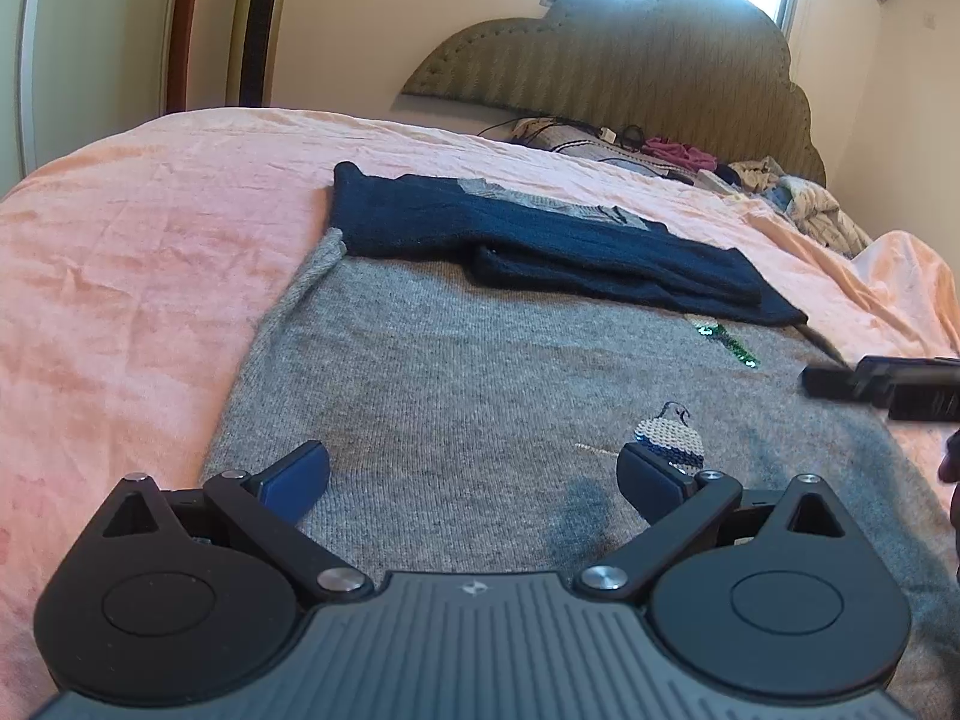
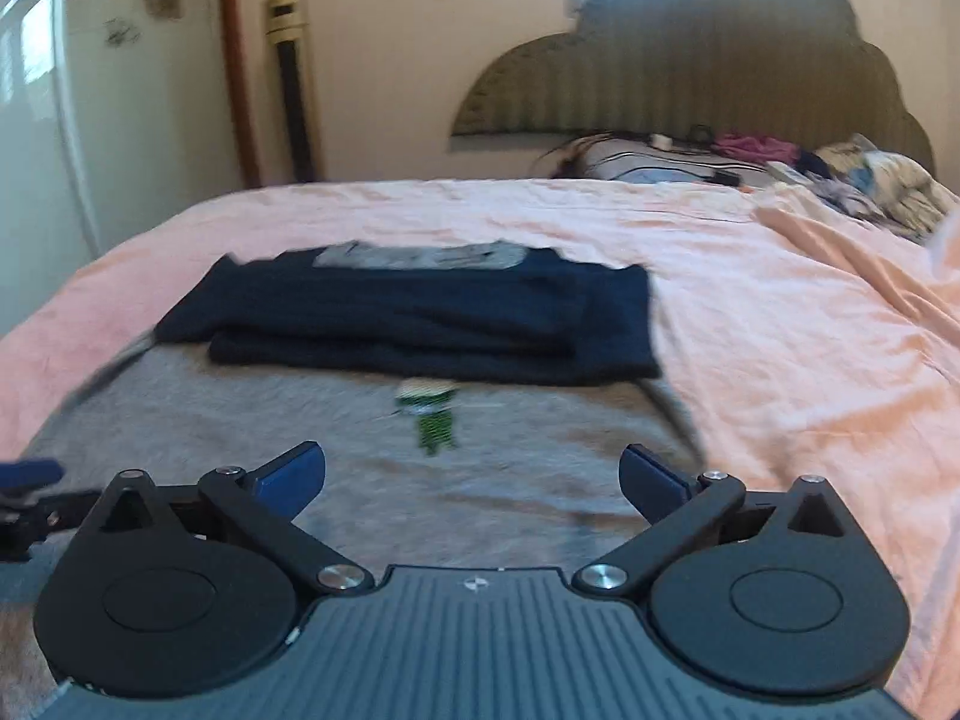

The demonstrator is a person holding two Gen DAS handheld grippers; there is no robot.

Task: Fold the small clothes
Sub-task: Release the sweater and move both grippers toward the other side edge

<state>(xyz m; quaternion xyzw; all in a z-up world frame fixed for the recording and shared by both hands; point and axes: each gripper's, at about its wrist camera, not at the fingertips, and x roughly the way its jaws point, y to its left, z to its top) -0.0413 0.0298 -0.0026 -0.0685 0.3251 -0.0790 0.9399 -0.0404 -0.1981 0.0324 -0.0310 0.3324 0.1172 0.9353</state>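
A small grey knit sweater (image 1: 456,384) lies flat on the pink bed, with its dark navy sleeves (image 1: 540,240) folded across the top. Small sequin patches (image 1: 672,435) decorate its front. My left gripper (image 1: 474,474) is open and empty, low over the sweater's lower part. My right gripper (image 2: 474,474) is open and empty, over the sweater (image 2: 360,456) near its right side; the navy sleeves (image 2: 420,318) lie ahead of it. The right gripper's tip also shows at the right edge of the left wrist view (image 1: 888,387).
The pink bedspread (image 1: 132,252) surrounds the sweater. A green padded headboard (image 1: 630,54) stands at the far end, with a pile of clothes and cables (image 1: 750,174) by it. A tall gold tower unit (image 1: 258,18) stands by the wall.
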